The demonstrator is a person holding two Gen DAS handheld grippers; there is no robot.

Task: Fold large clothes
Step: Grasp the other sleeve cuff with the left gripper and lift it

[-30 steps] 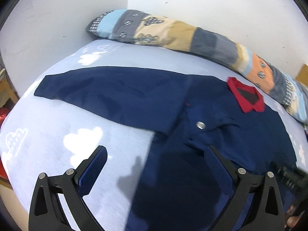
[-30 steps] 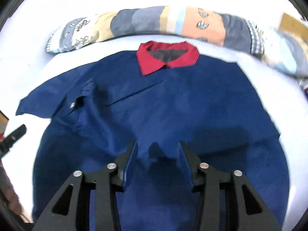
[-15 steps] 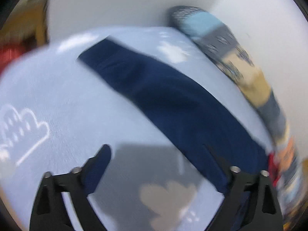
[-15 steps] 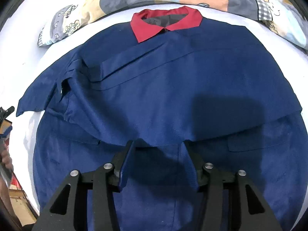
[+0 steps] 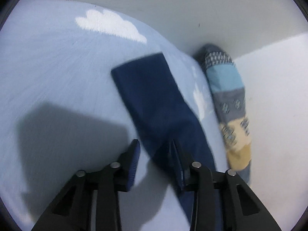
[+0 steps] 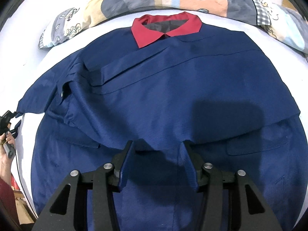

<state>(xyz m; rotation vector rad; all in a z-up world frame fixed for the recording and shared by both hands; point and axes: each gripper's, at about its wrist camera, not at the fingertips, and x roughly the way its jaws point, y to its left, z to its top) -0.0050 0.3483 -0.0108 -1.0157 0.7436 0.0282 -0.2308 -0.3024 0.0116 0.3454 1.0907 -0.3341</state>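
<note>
L hand-held gripper (image 5: 156, 154) moved over sleeve (image 5: 154, 100); pillow (image 5: 229, 104) beside.

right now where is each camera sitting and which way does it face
Left wrist: on the left tool, low over the bed sheet, looking along the jacket's sleeve toward the wall; both fingers show.
Right wrist: on the right tool, above the navy jacket, facing its red collar; its fingers and the person's left hand show.
Shared: jacket, patchwork pillow.
</note>
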